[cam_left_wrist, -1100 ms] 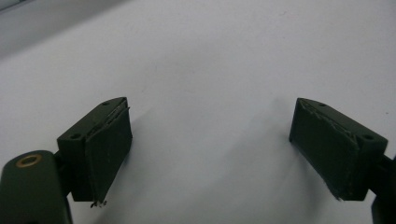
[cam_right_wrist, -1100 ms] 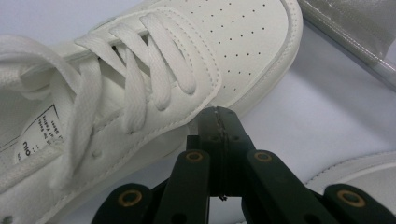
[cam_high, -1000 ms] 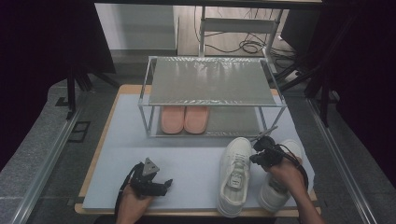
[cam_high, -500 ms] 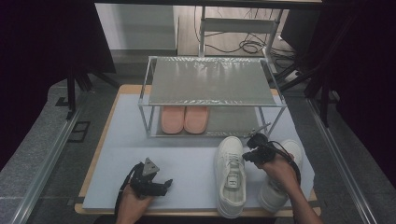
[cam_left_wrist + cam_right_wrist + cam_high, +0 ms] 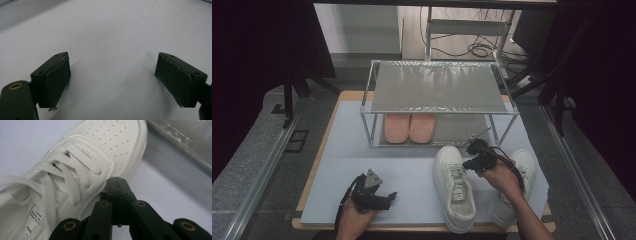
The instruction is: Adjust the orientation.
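High view: two-tier metal shoe rack (image 5: 439, 87) upper centre, pink slippers (image 5: 409, 127) on its lower shelf; white sneakers, one (image 5: 454, 186) lower centre, other (image 5: 512, 192) lower right; right gripper (image 5: 473, 156) between them.
Left gripper view: left gripper (image 5: 112, 80) jaws wide apart over bare mat.
Right gripper view: jaws pressed together, empty, against sneaker's side.
Step, judged: nudging sneaker; next needs opening to grasp.

Lab-like test room: dark curtains (image 5: 257, 60) (floor cables (image 5: 477, 50)), railed table (image 5: 362, 165).
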Demonstrator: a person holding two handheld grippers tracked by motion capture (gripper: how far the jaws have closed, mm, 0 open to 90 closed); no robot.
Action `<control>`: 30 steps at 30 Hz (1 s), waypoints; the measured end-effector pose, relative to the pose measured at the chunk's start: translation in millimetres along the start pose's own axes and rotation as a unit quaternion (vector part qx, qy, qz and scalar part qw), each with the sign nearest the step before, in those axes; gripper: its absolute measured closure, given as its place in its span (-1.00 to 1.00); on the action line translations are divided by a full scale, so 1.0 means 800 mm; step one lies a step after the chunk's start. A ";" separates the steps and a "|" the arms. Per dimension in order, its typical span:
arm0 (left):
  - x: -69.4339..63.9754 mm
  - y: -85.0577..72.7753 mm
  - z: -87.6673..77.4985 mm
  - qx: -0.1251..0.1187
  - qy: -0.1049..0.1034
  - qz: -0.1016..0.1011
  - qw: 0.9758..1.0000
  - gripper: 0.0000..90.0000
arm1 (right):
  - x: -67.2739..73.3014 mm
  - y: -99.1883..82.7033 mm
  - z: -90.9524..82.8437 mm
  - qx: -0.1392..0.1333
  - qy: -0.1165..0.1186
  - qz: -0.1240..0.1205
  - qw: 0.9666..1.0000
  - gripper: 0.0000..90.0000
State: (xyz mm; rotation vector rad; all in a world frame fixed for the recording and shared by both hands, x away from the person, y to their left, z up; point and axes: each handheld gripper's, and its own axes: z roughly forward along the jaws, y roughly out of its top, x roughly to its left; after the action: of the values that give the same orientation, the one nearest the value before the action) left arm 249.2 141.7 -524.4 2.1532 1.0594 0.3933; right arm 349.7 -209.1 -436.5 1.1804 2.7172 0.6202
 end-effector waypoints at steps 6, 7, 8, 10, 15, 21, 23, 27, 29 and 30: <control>0.000 0.000 0.000 0.000 0.000 0.000 1.000 -0.71 | 0.012 0.017 0.008 0.006 -0.002 -0.012 1.000 1.00; 0.000 0.000 0.000 0.000 0.000 0.000 1.000 -0.71 | 0.013 0.020 0.009 0.006 -0.002 -0.015 1.000 1.00; 0.000 0.000 0.000 0.000 0.000 0.000 1.000 -0.71 | 0.015 0.022 0.011 0.007 -0.001 -0.016 1.000 1.00; 0.000 0.000 0.000 0.000 0.000 0.000 1.000 -0.71 | 0.019 0.027 0.013 0.007 -0.001 -0.021 1.000 1.00; 0.000 0.000 0.000 0.000 0.000 0.001 1.000 -0.71 | 0.025 0.036 0.018 0.009 0.006 -0.028 1.000 1.00; 0.000 0.000 0.000 0.000 0.000 0.001 1.000 -0.71 | 0.033 0.050 0.027 0.009 0.005 -0.034 0.999 1.00; 0.000 0.000 0.000 0.000 0.000 0.001 1.000 -0.71 | 0.036 0.055 0.030 0.010 0.004 -0.039 0.999 1.00; 0.000 0.000 0.000 0.000 0.000 0.001 1.000 -0.71 | 0.045 0.065 0.037 0.012 0.005 -0.048 0.999 1.00; 0.000 0.000 0.000 0.002 0.000 0.002 1.000 -0.71 | 0.051 0.071 0.042 0.012 0.005 -0.052 0.999 1.00; 0.000 0.000 0.000 0.002 0.000 0.002 1.000 -0.71 | 0.054 0.073 0.044 0.012 0.005 -0.055 0.998 1.00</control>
State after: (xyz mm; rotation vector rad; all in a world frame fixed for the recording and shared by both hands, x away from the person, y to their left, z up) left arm 249.2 141.9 -524.2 2.1586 1.0567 0.3949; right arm 369.0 -131.0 -442.0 1.0270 2.7822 0.5816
